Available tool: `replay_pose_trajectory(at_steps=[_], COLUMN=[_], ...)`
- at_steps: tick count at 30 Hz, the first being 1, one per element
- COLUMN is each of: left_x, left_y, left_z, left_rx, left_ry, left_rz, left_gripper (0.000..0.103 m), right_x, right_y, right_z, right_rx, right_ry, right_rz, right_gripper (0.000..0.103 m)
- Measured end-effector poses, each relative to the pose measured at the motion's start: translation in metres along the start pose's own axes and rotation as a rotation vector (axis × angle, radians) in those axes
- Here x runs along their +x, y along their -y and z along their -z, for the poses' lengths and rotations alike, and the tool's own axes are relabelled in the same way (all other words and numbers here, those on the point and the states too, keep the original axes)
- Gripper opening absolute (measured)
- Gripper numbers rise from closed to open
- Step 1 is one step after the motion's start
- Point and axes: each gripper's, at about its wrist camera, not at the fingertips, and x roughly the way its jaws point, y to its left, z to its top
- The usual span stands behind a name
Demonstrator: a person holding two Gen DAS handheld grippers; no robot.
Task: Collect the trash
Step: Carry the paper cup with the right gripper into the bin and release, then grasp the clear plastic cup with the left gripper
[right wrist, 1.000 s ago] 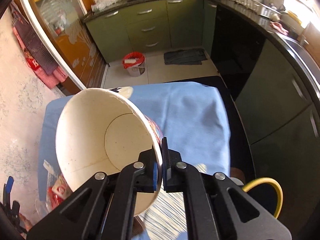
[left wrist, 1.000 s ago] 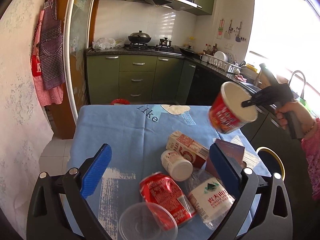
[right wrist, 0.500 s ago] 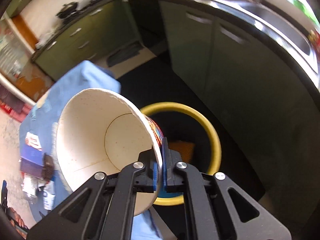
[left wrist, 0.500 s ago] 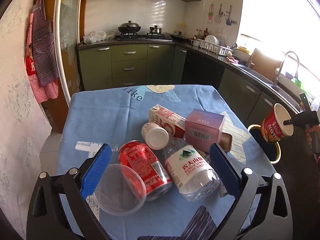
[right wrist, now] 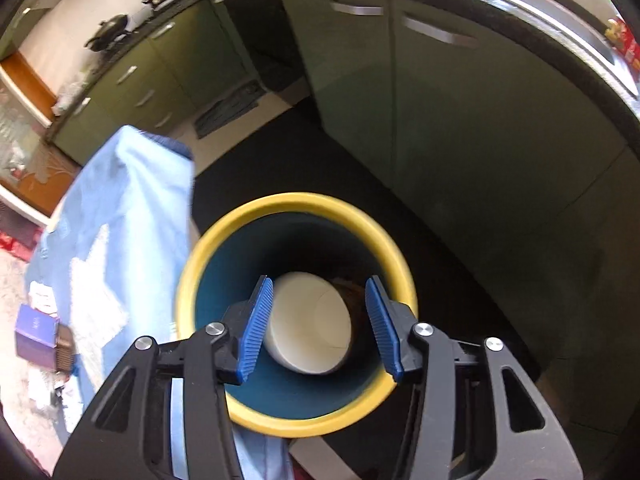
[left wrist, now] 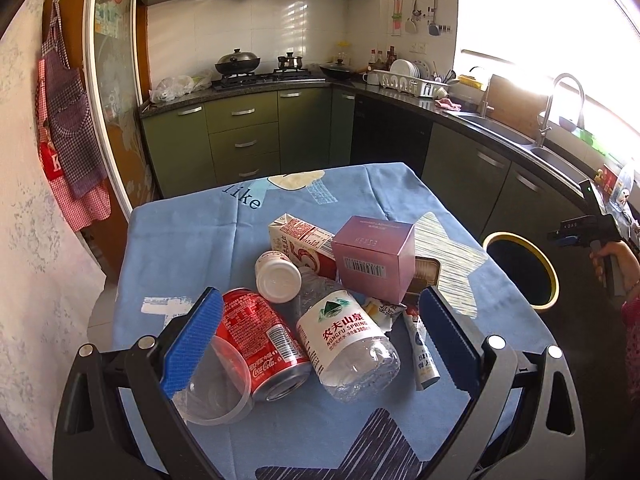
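now your right gripper [right wrist: 320, 322] hangs over the yellow-rimmed bin [right wrist: 294, 202], jaws wide and empty; the paper cup [right wrist: 310, 324] lies inside the bin. pull straight up so the fingers clear the rim. your left gripper [left wrist: 320, 342] is spread wide over the table [left wrist: 180, 232], holding nothing. judged next: close on the cola can [left wrist: 262, 342] across its body, clear of the water bottle [left wrist: 346, 340].

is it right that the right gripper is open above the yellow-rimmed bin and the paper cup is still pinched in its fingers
Not quite. The right gripper is open above the yellow-rimmed bin, but it holds nothing: the paper cup lies inside the bin, below the spread fingers, as the right wrist view shows.
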Motion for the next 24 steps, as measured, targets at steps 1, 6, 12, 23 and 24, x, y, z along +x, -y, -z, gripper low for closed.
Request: replay_pose_trajectory(at_steps=[1,6,12,23,24], left_x=[0.000,-0.001,0.002,0.000,0.000], left_y=[-0.001,-0.018,-0.054,-0.081,-0.081], left_z=[0.000,0.004,0.019,0.051,0.054], left_rx=[-0.002,-0.016,-0.042,-0.048,-0.037], left_ry=[-0.001,-0.016,-0.077,-0.129,-0.132], left_rz=[-0.002,-0.045,-0.150,-0.078,-0.088], left_gripper=[0.097,0.097,0.097,0.087,0.087], right_x=[0.001,-0.003,-0.007,0.000,0.001], right_y=[-0.006,-0.027,-0.046,-0.065,-0.067], right_z=[0.001,0.016,0.030,0.040,0.040], right_rx=[-0.013,-0.067,-0.117,-0.164,-0.166], right_ry=[0.000,-0.002,-0.014,-0.039,-0.040], right_rz=[-0.006,-0.066,-0.095,-0.097,-0.096], right_gripper=[0.047,0.048,0.050,0.051,0.051])
